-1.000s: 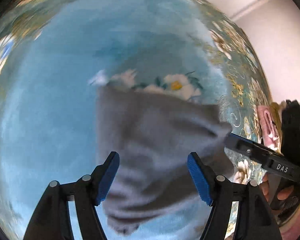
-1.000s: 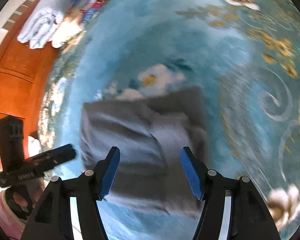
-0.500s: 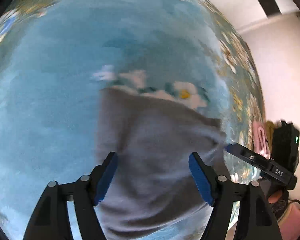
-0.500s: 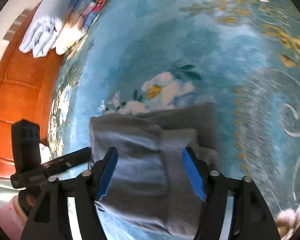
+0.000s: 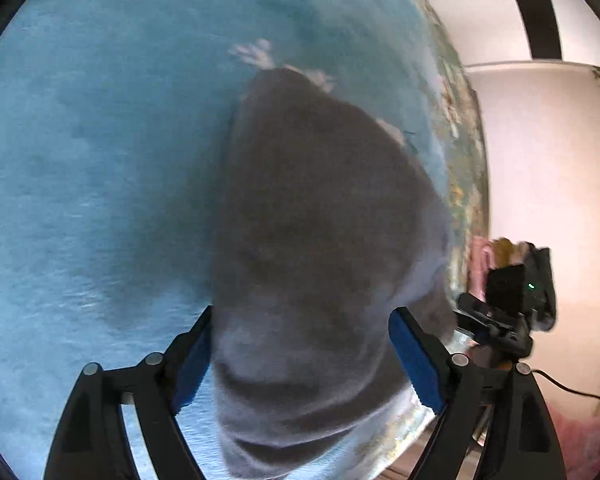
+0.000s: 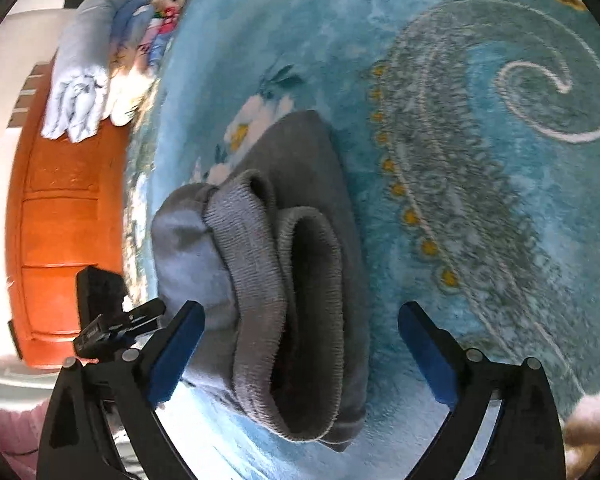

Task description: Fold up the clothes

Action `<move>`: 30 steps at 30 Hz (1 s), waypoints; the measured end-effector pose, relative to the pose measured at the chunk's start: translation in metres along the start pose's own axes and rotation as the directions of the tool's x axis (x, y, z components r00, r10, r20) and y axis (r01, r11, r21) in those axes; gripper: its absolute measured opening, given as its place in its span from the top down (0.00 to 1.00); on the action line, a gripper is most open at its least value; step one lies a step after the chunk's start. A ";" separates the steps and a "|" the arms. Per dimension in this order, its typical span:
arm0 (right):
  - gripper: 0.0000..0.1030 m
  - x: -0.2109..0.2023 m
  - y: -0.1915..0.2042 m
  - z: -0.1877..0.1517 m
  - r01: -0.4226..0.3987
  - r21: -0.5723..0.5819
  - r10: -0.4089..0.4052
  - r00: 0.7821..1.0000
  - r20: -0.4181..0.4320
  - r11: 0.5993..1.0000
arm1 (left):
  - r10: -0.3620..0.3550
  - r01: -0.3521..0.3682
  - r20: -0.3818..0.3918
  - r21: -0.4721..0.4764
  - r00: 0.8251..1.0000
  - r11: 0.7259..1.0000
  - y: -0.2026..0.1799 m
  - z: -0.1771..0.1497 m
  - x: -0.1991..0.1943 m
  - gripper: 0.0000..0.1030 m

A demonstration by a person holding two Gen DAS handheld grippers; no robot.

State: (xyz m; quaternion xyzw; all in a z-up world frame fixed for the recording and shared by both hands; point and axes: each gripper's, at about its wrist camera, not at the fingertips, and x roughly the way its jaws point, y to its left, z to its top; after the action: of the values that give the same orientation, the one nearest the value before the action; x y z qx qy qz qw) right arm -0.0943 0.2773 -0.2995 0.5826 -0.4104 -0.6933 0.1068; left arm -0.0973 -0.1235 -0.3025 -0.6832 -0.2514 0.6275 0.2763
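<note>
- A folded grey knitted garment (image 6: 284,264) lay on a blue plush blanket with a flower and paisley pattern (image 6: 480,184), in the lower middle of the right wrist frame.
- Its ribbed cuff or hem bands were rolled into two thick loops on top, paler grey at the ribbing, darker grey in the smooth cloth beneath and at the upper end.
- In the left wrist frame the same grey garment (image 5: 320,248) filled the centre as a blurred, roughly triangular mass, narrowing toward the upper middle, with soft creases near the bottom edge.
- The left gripper (image 5: 300,356) had its blue-padded fingers (image 5: 414,360) spread wide on either side of the garment; they had just been opening, and whether the left pad touched the cloth could not be told.
- The right gripper (image 6: 300,356) stood with fingers (image 6: 426,356) wide apart after just opening; the garment lay between them, the right pad clear of it.
- A stack of folded pale blue and patterned bedding (image 6: 100,64) sat at the upper left of the right wrist frame, above an orange wooden panel (image 6: 60,220).
</note>
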 end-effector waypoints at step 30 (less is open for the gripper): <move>0.73 -0.050 0.059 -0.012 0.052 -0.017 -0.052 0.999 0.012 0.998 | 0.268 -0.269 0.079 -0.003 0.960 0.963 -0.106 -0.034 -0.035 0.68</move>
State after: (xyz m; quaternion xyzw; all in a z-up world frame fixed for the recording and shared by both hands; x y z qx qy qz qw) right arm -0.0876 0.2655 -0.2223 0.5881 -0.3896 -0.7028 0.0913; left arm -0.0665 -0.0735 -0.2020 -0.6846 -0.1648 0.6865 0.1812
